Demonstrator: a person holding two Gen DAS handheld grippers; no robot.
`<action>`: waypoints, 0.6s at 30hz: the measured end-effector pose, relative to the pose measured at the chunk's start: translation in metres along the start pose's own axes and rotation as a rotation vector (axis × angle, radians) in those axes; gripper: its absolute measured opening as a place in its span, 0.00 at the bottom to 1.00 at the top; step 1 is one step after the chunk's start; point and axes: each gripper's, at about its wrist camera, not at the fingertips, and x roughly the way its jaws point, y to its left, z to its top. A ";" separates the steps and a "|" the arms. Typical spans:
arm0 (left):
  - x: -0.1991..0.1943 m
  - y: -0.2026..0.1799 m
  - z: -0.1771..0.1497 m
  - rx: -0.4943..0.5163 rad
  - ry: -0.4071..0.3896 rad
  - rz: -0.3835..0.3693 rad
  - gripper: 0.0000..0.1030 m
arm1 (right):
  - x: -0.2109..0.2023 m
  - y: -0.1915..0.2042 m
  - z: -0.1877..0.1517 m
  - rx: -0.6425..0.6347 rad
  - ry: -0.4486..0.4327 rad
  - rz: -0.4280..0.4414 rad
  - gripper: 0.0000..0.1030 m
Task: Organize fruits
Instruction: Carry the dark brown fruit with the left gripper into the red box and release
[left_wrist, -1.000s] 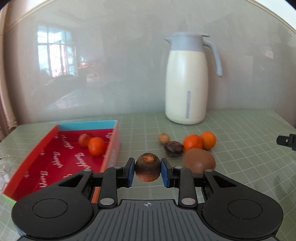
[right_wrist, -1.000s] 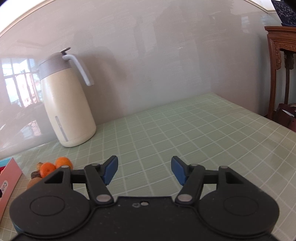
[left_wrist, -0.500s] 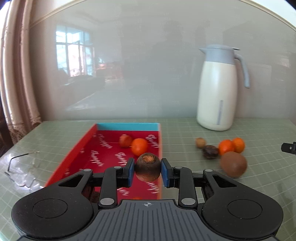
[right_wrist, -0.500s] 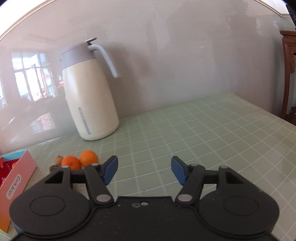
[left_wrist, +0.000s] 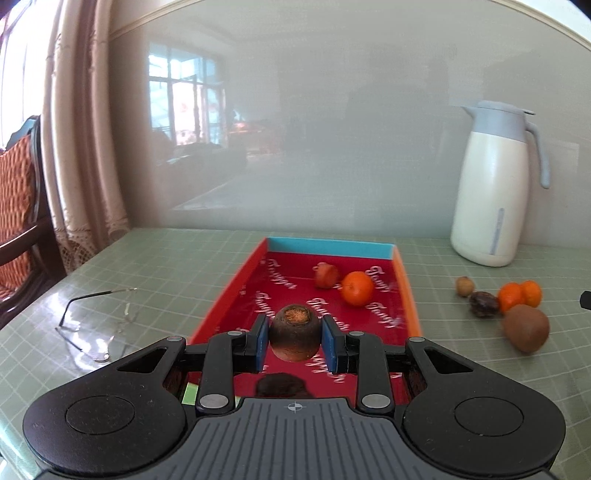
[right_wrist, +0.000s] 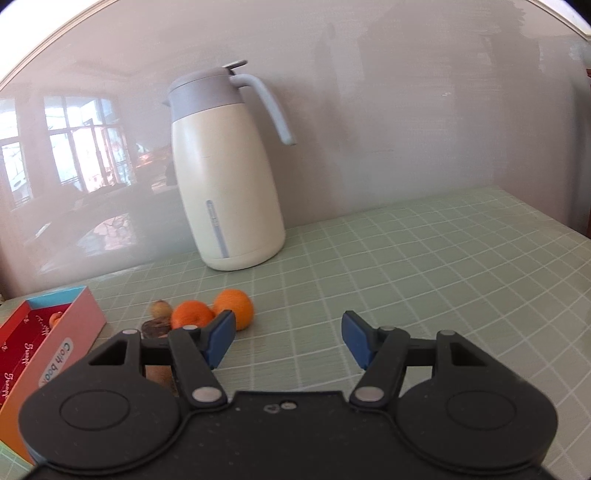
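The left tool (left_wrist: 294, 339) is clamped on one dark brown round fruit (left_wrist: 294, 331), held above the near end of the red tray (left_wrist: 408, 295). Inside the tray lie two pieces: one orange (left_wrist: 357, 288) and one small reddish fruit (left_wrist: 326, 275) just beside it, both toward the far right corner; a dark shape shows below the held fruit, and I cannot tell whether that is a shadow or another piece. On the bench (left_wrist: 177, 266) to the right of the tray sit five loose pieces close together: two oranges (left_wrist: 511, 296) touching each other, one small nut-like brown ball (left_wrist: 464, 286), one dark wrinkled fruit (left_wrist: 484, 304) and one brown kiwi (left_wrist: 526, 327) nearest the camera. One white jug (left_wrist: 493, 184) stands at the far wall on the right, and one pair of glasses (left_wrist: 98, 325) lies on the left, near the bench's left edge. The tray's middle and near left floor are bare. The right tool (right_wrist: 288, 338) stands open with nothing between its blue pads (right_wrist: 221, 334), over free bench; wide clear surface runs from there to the right edge. Only the left view shows the glasses, a curtain (left_wrist: 81, 140) and a chair (left_wrist: 18, 206); in the right view the kiwi is mostly hidden behind the tool, and the tray's pink outer wall (right_wrist: 70, 332) with printed lettering shows.
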 end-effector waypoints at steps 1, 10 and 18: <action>0.000 0.002 -0.001 -0.002 0.002 0.005 0.29 | 0.000 0.002 0.000 -0.001 0.000 0.003 0.62; 0.010 0.023 -0.005 -0.027 0.026 0.045 0.29 | 0.000 0.013 -0.002 -0.013 -0.003 0.022 0.62; 0.020 0.029 -0.008 -0.044 0.042 0.066 0.29 | 0.000 0.008 -0.001 -0.015 -0.007 0.016 0.62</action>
